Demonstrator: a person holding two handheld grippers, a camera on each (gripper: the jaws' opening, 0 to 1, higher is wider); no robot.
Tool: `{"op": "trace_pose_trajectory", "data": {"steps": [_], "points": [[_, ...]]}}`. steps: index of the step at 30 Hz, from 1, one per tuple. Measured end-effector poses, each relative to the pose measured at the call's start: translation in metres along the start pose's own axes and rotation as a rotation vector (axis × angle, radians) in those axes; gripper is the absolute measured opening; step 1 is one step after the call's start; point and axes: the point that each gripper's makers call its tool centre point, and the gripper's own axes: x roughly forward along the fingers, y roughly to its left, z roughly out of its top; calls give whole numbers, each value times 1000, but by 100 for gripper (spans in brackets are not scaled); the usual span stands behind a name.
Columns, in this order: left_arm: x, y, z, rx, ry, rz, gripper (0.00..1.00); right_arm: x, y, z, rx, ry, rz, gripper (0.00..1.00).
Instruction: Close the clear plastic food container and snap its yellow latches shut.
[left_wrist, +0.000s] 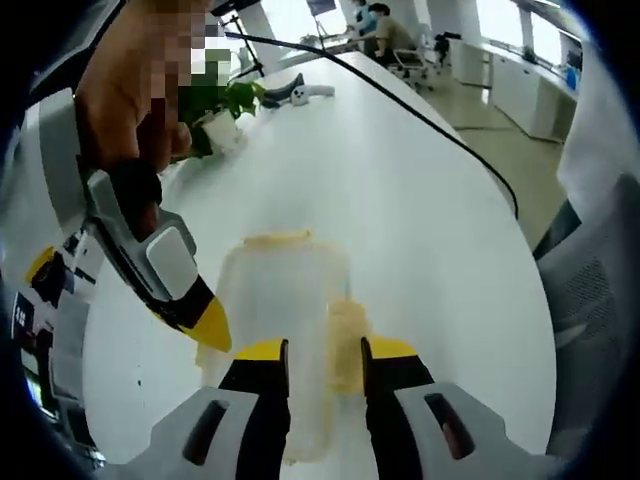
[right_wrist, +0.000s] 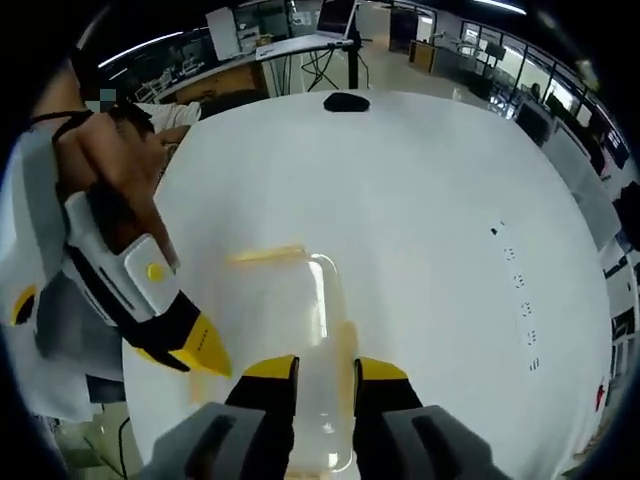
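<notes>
- Clear plastic food container (left_wrist: 285, 290) low in the middle of the frame in both views, flat on the white counter (left_wrist: 400, 180), lid seemingly already down on it.
- One yellow latch (left_wrist: 277, 239) along its upper edge, a second latch (left_wrist: 345, 342) on its right edge, just above the tong tips.
- Left tongs (left_wrist: 325, 350) at bottom centre, jaws a narrow gap apart with the container's right edge and second latch between them; cannot tell whether actually pinching.
- Right tongs (right_wrist: 325, 368) likewise narrowly parted around the container's lower right rim; grip also impossible to tell.
- Likely light and empty, thin-walled and a little flexible, smooth enough to slide on the counter under a sideways push.
- Best steadied by pressing down on the lid near one edge with one pair of tongs.
- Best taken at the latch's free lip, pushed toward the wall until snapped; no squeezing of the clear walls, probably prone to buckle.
</notes>
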Motion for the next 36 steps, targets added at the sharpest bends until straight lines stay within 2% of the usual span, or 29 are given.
{"op": "trace_pose_trajectory", "data": {"steps": [14, 17, 22, 31, 33, 35, 36], "points": [[1, 2, -2, 65, 22, 49, 23, 3, 0, 0, -13, 81, 67, 20], [2, 4, -2, 42, 19, 54, 21, 3, -1, -1, -5, 87, 84, 20], [2, 4, -3, 53, 21, 54, 21, 3, 0, -2, 1, 94, 112, 20], [4, 8, -3, 3, 56, 64, 17, 6, 1, -1, -15, 172, 127, 18], [5, 8, -3, 2, 66, 66, 15, 6, 3, -3, -79, 223, 112, 17], [6, 11, -3, -29, 46, 69, 15, 7, 2, -2, -48, 229, 123, 15], [6, 11, -3, -20, 54, 72, 14, 7, 2, -2, -45, 233, 130, 14]]}}
